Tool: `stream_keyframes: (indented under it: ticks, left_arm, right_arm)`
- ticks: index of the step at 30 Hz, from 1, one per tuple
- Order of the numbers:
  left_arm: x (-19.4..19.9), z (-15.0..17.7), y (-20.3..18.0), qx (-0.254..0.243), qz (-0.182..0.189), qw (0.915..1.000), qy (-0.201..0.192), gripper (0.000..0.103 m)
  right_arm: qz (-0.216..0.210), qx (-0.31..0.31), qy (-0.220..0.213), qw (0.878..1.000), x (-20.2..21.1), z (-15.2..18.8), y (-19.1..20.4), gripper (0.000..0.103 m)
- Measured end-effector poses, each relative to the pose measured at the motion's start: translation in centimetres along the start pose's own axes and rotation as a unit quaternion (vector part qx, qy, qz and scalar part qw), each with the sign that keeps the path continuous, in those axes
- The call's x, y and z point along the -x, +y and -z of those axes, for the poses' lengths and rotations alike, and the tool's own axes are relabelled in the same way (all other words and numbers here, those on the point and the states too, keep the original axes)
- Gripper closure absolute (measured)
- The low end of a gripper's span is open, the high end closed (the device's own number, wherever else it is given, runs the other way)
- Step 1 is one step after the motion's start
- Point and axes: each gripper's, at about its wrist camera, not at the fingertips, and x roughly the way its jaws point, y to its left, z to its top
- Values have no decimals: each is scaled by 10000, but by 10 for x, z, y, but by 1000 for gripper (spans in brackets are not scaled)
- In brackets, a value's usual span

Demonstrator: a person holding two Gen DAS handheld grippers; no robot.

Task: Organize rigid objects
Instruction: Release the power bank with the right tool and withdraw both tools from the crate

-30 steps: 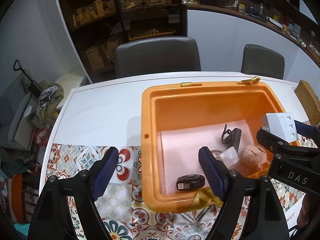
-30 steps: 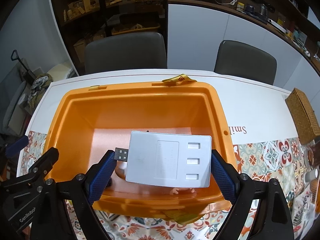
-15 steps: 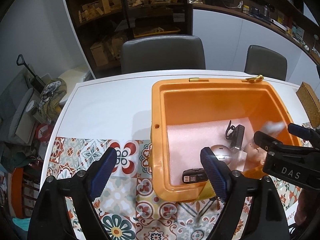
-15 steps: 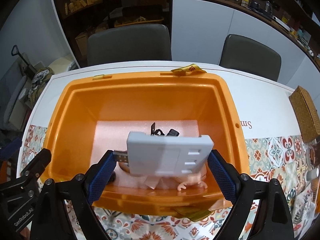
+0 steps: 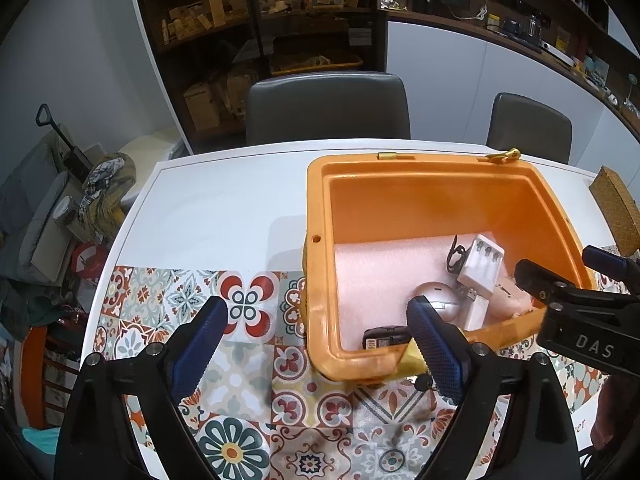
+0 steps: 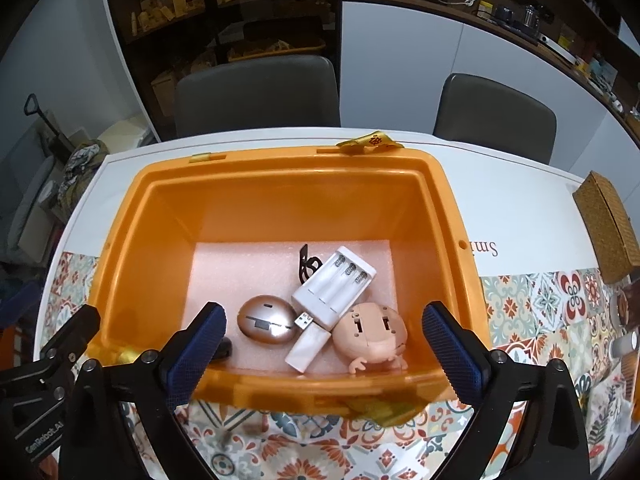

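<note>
While both two-finger grippers stand wide apart and hold nothing, the white plastic battery charger with three slots (image 6: 334,286) lies slots-up inside the orange plastic bin (image 6: 160,216) on pink foam. It leans on a black clip and touches a silver oval mouse (image 6: 266,319) and a peach doll head (image 6: 372,332). The right gripper (image 6: 320,340) hovers above the bin's near rim; the left gripper (image 5: 316,340) hangs beside its left wall over the patterned tile mat (image 5: 168,300).

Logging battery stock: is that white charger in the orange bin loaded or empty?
Empty. The white charger lies face up in the orange bin, its three slots showing bare springs, no batteries.
</note>
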Motion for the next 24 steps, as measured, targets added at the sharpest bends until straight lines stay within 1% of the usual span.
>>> stream_keyframes:
  ticks: [7, 14, 19, 24]
  left_arm:
    - [12, 8, 2, 118, 165, 9998, -2, 10]
    - [29, 19, 3, 172, 121, 9997, -145, 10]
    - [40, 27, 3, 182, 136, 9995, -228, 8]
    - [47, 37, 3, 226, 148, 9993, -243, 7]
  right_arm:
    - [-61, -41, -197, 9998, 24, 14, -5, 4]
    - [-97, -71, -384, 9992, 45, 27, -8, 4]
    - [-143, -64, -486, 9987, 58, 41, -9, 4]
    - [-175, -30, -567, 9982, 67, 54, -8, 4]
